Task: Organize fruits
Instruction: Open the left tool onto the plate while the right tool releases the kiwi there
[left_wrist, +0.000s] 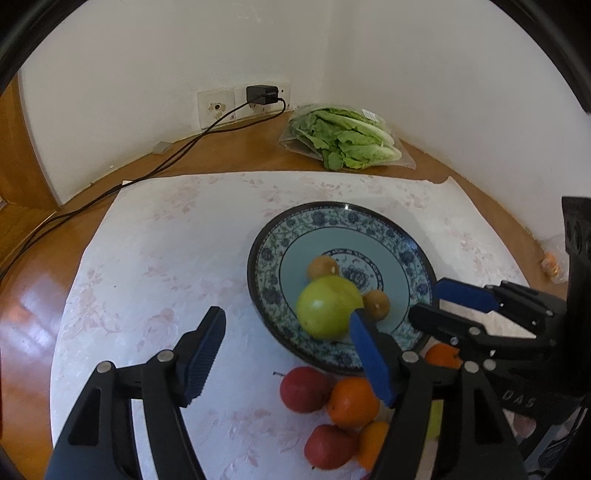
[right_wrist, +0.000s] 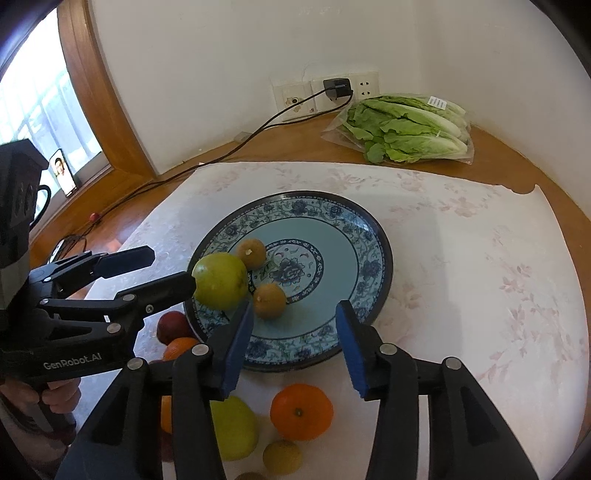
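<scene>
A blue patterned plate holds a green apple and two small brown fruits. My left gripper is open and empty, its right finger just beside the apple at the plate's near rim. My right gripper is open and empty above the plate's front edge; it also shows in the left wrist view. Loose on the cloth lie red apples, oranges, a green apple and a small yellow fruit.
A bag of lettuce lies at the back by the wall corner. A black charger cable runs from the wall socket across the wooden table. A white floral cloth covers the table middle. A phone stands by the window.
</scene>
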